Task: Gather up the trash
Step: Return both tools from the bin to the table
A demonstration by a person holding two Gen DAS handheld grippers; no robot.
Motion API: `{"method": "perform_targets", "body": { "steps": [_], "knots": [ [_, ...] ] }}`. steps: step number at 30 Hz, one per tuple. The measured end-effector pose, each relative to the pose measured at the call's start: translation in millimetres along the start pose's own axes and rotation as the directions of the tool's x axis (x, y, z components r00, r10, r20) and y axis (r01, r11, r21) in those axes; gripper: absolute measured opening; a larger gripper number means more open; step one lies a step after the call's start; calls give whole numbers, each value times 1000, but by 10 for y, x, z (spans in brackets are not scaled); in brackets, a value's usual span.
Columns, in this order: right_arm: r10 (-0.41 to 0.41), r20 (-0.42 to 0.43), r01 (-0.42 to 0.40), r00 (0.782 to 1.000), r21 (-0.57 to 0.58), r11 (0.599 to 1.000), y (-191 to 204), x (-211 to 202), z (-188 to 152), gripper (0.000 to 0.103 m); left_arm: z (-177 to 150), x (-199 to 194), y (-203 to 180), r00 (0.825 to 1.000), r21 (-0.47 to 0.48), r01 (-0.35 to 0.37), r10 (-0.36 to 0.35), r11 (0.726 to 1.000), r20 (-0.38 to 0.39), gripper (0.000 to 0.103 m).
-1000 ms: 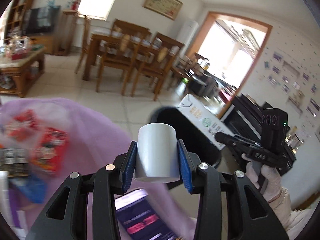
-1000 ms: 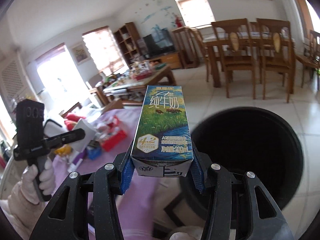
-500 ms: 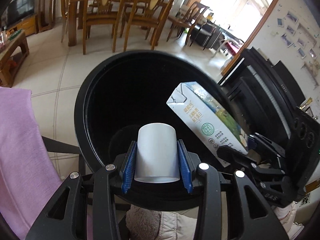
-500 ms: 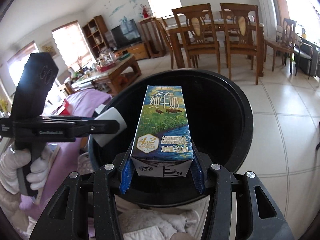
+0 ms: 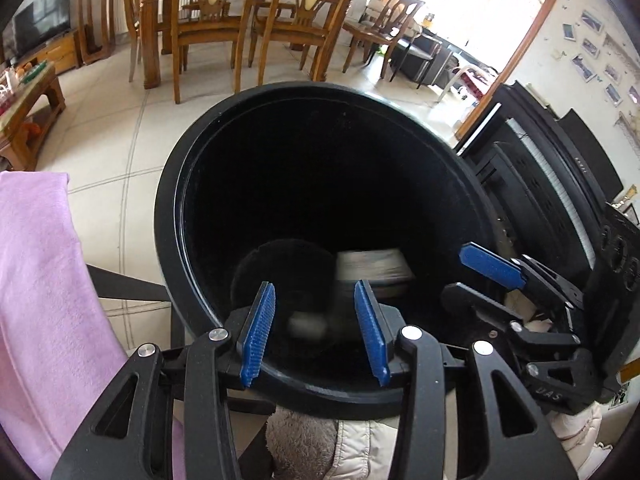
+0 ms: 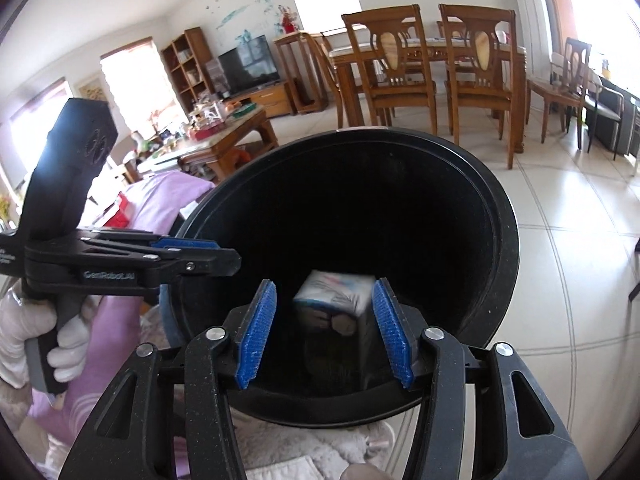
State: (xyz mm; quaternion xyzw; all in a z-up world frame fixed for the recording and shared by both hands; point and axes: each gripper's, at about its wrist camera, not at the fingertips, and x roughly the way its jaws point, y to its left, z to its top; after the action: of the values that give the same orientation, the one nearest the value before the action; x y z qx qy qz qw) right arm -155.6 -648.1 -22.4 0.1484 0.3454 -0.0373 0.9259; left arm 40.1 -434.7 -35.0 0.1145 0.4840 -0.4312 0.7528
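A black round trash bin (image 5: 172, 216) fills both views, its mouth toward me. My left gripper (image 5: 316, 328) is open and empty over the near rim. Blurred shapes inside the bin are the white cup (image 5: 308, 326) and the milk carton (image 5: 372, 266). My right gripper (image 6: 324, 328) is open over the same rim (image 6: 504, 216). The milk carton (image 6: 334, 304) shows blurred, free between and beyond its pads, inside the bin. The right gripper shows in the left wrist view (image 5: 480, 276), and the left gripper shows in the right wrist view (image 6: 204, 254).
A purple cloth (image 5: 36, 280) covers a surface to the left of the bin. A wooden dining table with chairs (image 5: 240, 20) stands on the tiled floor behind. A coffee table (image 6: 216, 140) stands at the far left. A black piano (image 5: 552, 176) is on the right.
Both grippers opened over the bin. The white cup left the left gripper and the milk carton left the right one; both are now inside the bin, blurred.
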Motion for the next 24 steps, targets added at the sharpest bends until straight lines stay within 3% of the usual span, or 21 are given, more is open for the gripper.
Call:
{"method": "perform_targets", "body": {
  "steps": [1,3,10,12,18,24],
  "knots": [
    [0,4,0,1000,8,1000,-4,-14,4,63,-22,-66,-17,1000,8,-4,4,1000,17,54],
    [2,13,-3,1000,20,1000,7,-49,20,64,-78,-207,-51,998,20,-23,22,1000,59,76],
    [32,79,-33,996,14,999,339,-198,106,73,-352,-872,131,979,7,-69,66,998,192,83],
    [60,90,-59,994,-12,998,541,-218,163,73,-446,-1069,242,969,-15,-92,93,996,230,91],
    [165,78,-152,983,-146,978,1377,-116,339,73,-879,-1757,772,919,-106,-195,220,975,327,91],
    [270,19,-256,963,-264,930,2301,129,489,73,-1476,-2369,1472,846,-225,-340,401,913,351,91]
  ]
}}
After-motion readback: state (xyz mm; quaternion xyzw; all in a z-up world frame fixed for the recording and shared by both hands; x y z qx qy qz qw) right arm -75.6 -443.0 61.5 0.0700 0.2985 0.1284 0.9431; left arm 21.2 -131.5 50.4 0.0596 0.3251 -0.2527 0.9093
